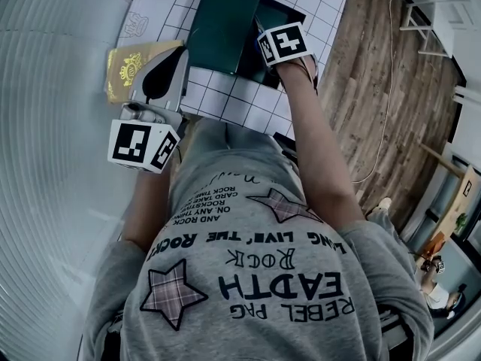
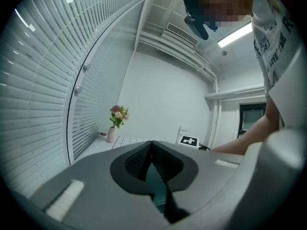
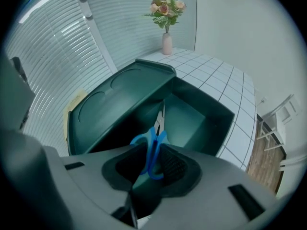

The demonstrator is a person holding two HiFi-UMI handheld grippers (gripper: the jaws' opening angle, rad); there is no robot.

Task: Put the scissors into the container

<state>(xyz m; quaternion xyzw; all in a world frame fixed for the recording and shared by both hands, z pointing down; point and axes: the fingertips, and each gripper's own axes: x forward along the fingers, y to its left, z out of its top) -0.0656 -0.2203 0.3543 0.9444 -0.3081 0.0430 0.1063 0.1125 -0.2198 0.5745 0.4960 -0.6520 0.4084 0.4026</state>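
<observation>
The scissors (image 3: 152, 150) have blue handles, and my right gripper (image 3: 153, 153) is shut on those handles. Their blades point down into the dark green container (image 3: 194, 121), whose lid (image 3: 117, 102) stands open to the left. From the head view, the right gripper's marker cube (image 1: 284, 43) hovers over the container (image 1: 272, 12), beside the raised lid (image 1: 224, 25); the scissors are hidden there. My left gripper (image 1: 180, 59) is held level at the table's near left, close to the lid, shut and empty (image 2: 152, 145).
The container stands on a white tiled table (image 1: 225, 100). A gold booklet (image 1: 135, 65) lies left of the lid. A vase of flowers (image 3: 166, 37) stands at the table's far end. Blinds run along the left and wooden floor (image 1: 376, 89) lies to the right.
</observation>
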